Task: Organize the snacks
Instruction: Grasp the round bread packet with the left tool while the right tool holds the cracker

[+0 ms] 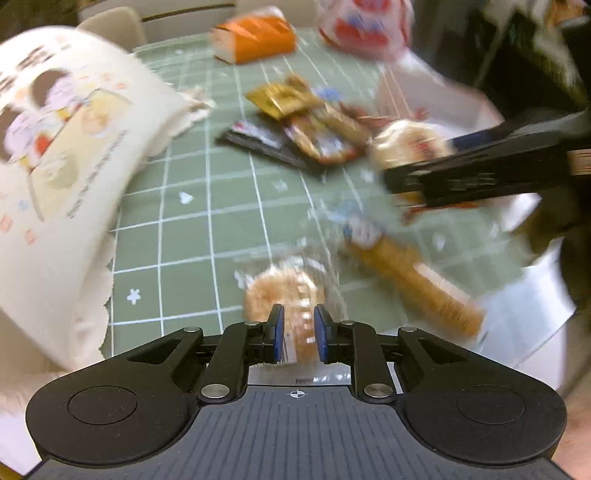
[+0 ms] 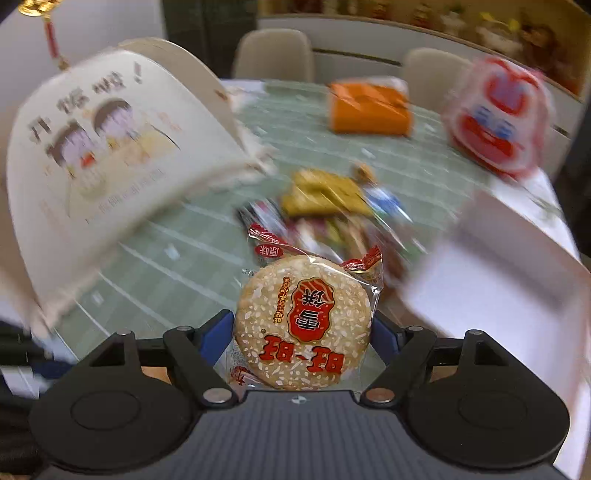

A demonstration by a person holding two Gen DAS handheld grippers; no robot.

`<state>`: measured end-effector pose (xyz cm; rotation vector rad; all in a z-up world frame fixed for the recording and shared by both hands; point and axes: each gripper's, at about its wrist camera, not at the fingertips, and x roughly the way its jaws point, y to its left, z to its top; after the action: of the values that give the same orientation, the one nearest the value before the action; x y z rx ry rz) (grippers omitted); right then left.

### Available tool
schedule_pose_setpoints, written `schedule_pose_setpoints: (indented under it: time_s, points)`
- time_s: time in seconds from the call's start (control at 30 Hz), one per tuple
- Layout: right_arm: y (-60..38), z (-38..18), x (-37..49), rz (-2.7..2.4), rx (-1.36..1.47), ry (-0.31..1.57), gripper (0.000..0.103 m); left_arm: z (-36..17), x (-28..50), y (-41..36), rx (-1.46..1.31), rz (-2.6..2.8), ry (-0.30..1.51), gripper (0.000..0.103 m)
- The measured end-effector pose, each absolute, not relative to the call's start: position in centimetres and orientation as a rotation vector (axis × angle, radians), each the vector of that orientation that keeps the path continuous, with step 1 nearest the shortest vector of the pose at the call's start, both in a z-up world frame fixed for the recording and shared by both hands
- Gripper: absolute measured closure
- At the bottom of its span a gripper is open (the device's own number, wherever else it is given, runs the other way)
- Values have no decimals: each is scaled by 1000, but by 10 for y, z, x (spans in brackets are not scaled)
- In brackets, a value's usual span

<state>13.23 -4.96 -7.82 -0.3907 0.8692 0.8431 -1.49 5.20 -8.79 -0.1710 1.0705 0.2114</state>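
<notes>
Item: round rice cracker (image 2: 303,325), single-wrapped, held in the right tongs (image 2: 303,332). Jaws stand wide, one pad on each edge of the disc, clamped across its full breadth. Flat face turned up toward the wrist; pale, grainy surface, red oval label and red characters, clear film with red crimped ends.

Item: second round cracker (image 1: 284,295), clear wrapper, held in the left tongs (image 1: 298,334). Jaws nearly closed, pinching the packet by its near edge, so most of the disc hangs beyond the fingertips. Much blurred; detail uncertain.

Relation governing the next move: the white open box (image 2: 517,295) lies just right of and beyond the right-hand cracker, nearer that hand than the left. The cream illustrated bag (image 2: 122,147) stands at the far left. Which is the intended receptacle cannot be told.

Remaining on the green checked counter (image 1: 207,221): long wrapped bar (image 1: 410,280), mixed small packets (image 1: 306,125), orange pack (image 1: 255,37), red-and-white bag (image 1: 369,26).
</notes>
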Motion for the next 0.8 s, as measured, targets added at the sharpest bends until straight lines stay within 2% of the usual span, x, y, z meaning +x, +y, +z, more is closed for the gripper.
schedule_pose_setpoints:
  time_s: [0.03,0.1,0.17,0.2,0.27,0.33,0.47,0.6,0.8]
  points:
    - [-61,-82,128,813,-400,877,24,-93,-12,46,-148,198,1091,80]
    - [-83,-93,122,754,-407,898,24,-94,-10,37,-109,168,1091,66]
    - [-104,-103,118,697,-385,932,24,-94,-3,30,-96,117,1106,42]
    - [-111,-107,117,673,-369,953,24,-96,-2,27,-91,102,1110,37]
    - [-126,-116,115,634,-318,1007,20,-98,0,24,-88,74,1118,20]
    - [-139,-122,111,605,-265,1035,19,-101,2,22,-99,61,1115,19]
    - [-157,-131,106,562,-201,1056,15,-97,-3,34,-99,135,1092,29]
    - [-169,-137,106,542,-105,1094,13,-105,-2,56,-134,209,1117,25]
    - [-174,-142,99,548,-92,1064,8,-114,-3,93,-381,249,1094,23]
